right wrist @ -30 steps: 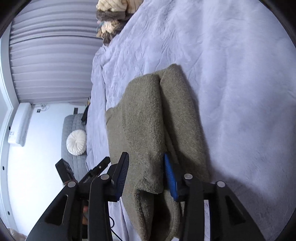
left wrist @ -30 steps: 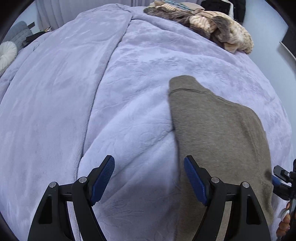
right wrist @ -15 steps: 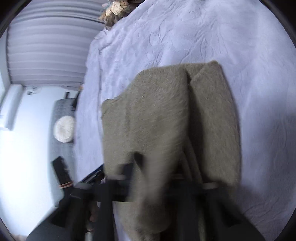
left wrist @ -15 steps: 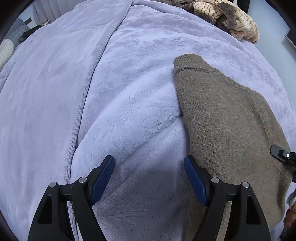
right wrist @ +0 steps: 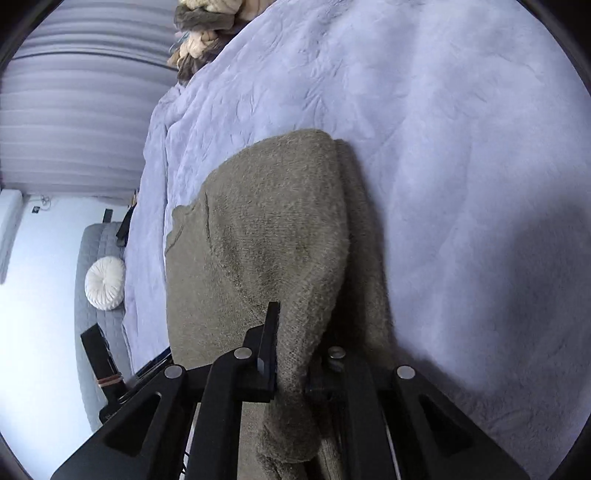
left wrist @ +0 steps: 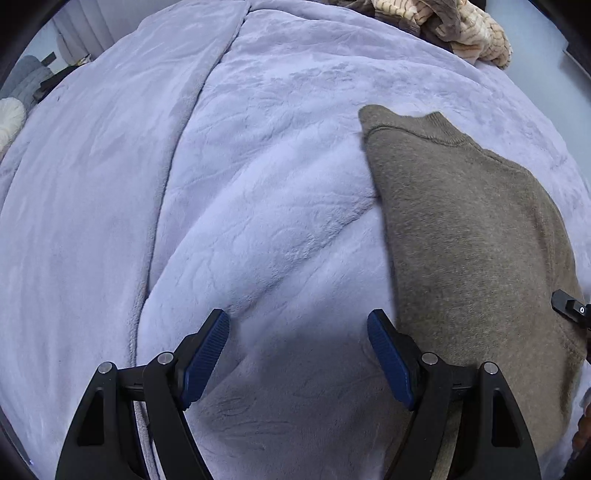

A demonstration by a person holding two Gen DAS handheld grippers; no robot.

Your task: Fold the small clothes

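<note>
A grey-brown knitted sweater point(left wrist: 469, 236) lies on the lilac plush blanket point(left wrist: 258, 184), its ribbed collar toward the far side. My left gripper point(left wrist: 299, 350) hovers open over the blanket at the sweater's left edge, nothing between its blue pads; its right finger point(left wrist: 388, 354) sits just beside the knit. In the right wrist view the sweater point(right wrist: 273, 236) is folded over on itself, and my right gripper point(right wrist: 295, 332) is shut on a lifted fold of it. The knit hides the right finger's pad. A black piece of the right gripper point(left wrist: 570, 306) shows at the left view's right edge.
A heap of striped beige and brown clothes point(left wrist: 454, 26) lies at the far end of the bed, the same clothes heap point(right wrist: 207, 29) showing in the right wrist view. A grey sofa with a round white cushion point(right wrist: 105, 282) stands beside the bed, curtains behind it.
My right gripper closed on the sweater's fold, which was loose between open pads before, and lifted it. The left gripper stayed open, tilting slightly so the sweater's collar shows clearer.
</note>
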